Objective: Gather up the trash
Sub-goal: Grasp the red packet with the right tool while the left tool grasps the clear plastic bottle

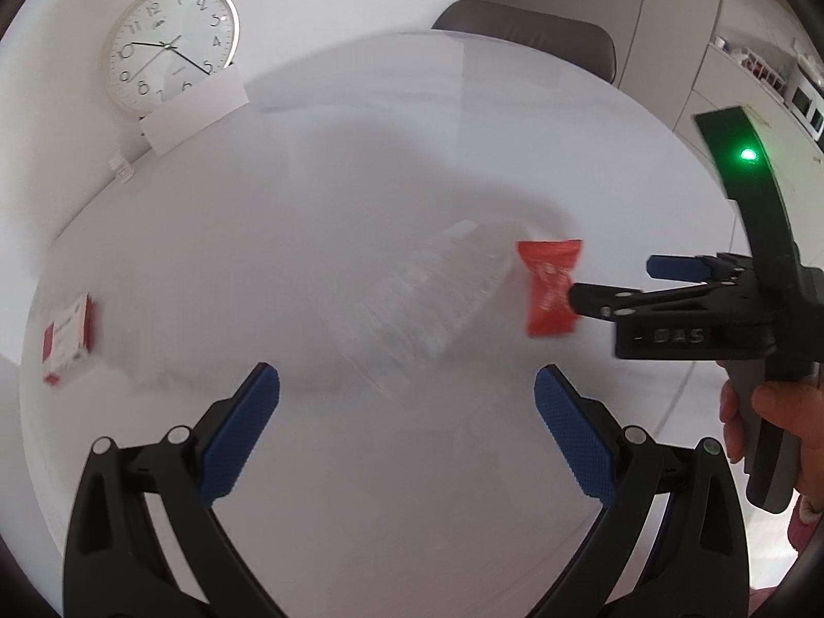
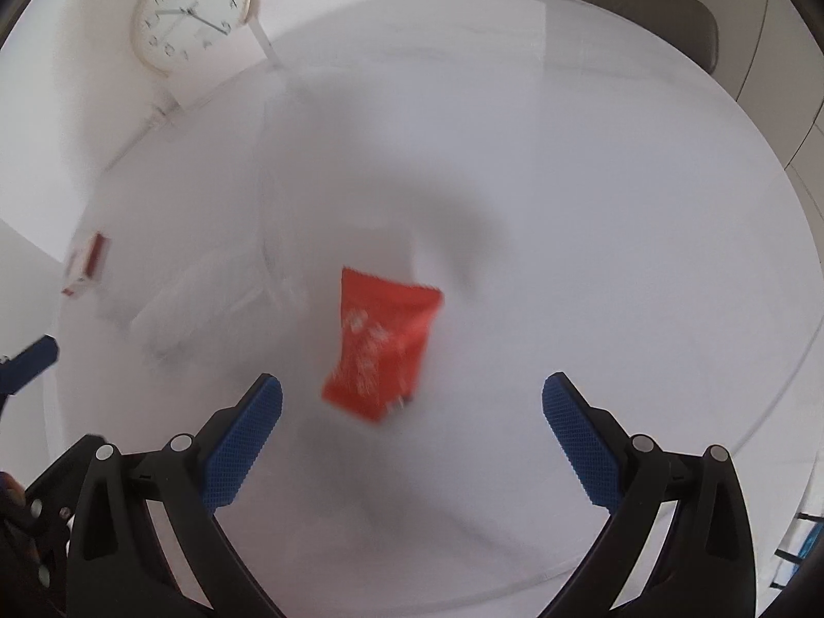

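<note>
Red wrapper (image 2: 383, 345) flat on white worktop (image 2: 592, 216), just ahead of right gripper (image 2: 412, 401), fingers spread wide, empty. Clear plastic (image 1: 422, 293) at its 9 o'clock. Left gripper (image 1: 407, 391) likewise open, empty.

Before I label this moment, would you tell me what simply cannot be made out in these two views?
- Print on the red packet: motion blur in both views.
- The clear plastic item beside it: see-through and smeared, so I cannot tell what it is.
- Text on the red-and-white box: blurred, small, near the left edge.
- Clock bottom: a white card covers it in the left view.
</note>
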`<state>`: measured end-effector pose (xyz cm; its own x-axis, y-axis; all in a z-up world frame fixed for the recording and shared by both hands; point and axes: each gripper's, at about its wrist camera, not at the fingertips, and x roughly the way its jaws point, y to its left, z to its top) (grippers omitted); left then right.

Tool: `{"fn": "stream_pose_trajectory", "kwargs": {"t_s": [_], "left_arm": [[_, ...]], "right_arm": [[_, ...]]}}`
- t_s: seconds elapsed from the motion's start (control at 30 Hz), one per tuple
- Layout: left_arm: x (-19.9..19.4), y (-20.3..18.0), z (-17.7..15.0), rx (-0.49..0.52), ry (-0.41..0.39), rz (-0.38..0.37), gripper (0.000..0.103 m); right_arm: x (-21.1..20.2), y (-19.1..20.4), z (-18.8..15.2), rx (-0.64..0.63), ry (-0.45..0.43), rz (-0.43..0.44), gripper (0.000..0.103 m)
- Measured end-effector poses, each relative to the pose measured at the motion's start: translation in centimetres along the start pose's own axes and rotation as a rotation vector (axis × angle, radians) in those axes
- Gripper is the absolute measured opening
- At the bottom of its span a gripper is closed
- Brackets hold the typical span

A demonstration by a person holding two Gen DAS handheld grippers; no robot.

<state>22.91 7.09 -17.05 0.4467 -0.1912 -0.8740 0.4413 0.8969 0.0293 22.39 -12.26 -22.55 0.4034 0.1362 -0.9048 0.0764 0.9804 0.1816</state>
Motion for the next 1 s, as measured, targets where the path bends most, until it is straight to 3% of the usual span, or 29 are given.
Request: {"fn": "stream_pose_trajectory", "kwargs": {"t_s": [0.07,0.13,0.2,0.27,0.37,0.8,0.9,0.93,1.0], "left_arm": [[0.9,0.6,0.5,0.018,0.007,-0.01,0.095],[1.7,0.8,0.9,0.041,0.01,-0.022,0.095],[2.5,0.6,1.2,0.071,0.014,-0.03,0.095],[3.1,0.3,1.3,0.094,0.018,-0.038,0.095],[4.3,-0.2,1.9,0.139,0.024,-0.048,0.095],[9.7,-1.7,4.8,0.269,0.092,-0.084,0.095],[10.6,-2.4,4.8,0.285,0.116,-0.095,0.082],[10.8,-2.8,4.6,0.295,0.121,-0.093,0.072],[10.8,-3.2,4.5,0.304,0.117,-0.087,0.07]], "right_arm": [[1.2,0.6,0.7,-0.007,0.021,-0.029,0.099],[2.2,1.0,0.9,-0.013,0.04,-0.054,0.09],[2.9,1.1,1.0,-0.014,0.059,-0.075,0.072],[3.3,1.1,1.1,-0.012,0.066,-0.081,0.063],[3.1,1.3,1.4,-0.029,0.065,-0.089,0.04],[-1.2,-2.0,-0.2,0.044,0.05,-0.026,0.039],[-2.2,-3.2,-0.6,0.075,0.04,-0.009,0.039],[-2.6,-3.5,-0.8,0.081,0.037,-0.006,0.039],[-2.8,-3.7,-0.8,0.09,0.029,0.002,0.039]]}}
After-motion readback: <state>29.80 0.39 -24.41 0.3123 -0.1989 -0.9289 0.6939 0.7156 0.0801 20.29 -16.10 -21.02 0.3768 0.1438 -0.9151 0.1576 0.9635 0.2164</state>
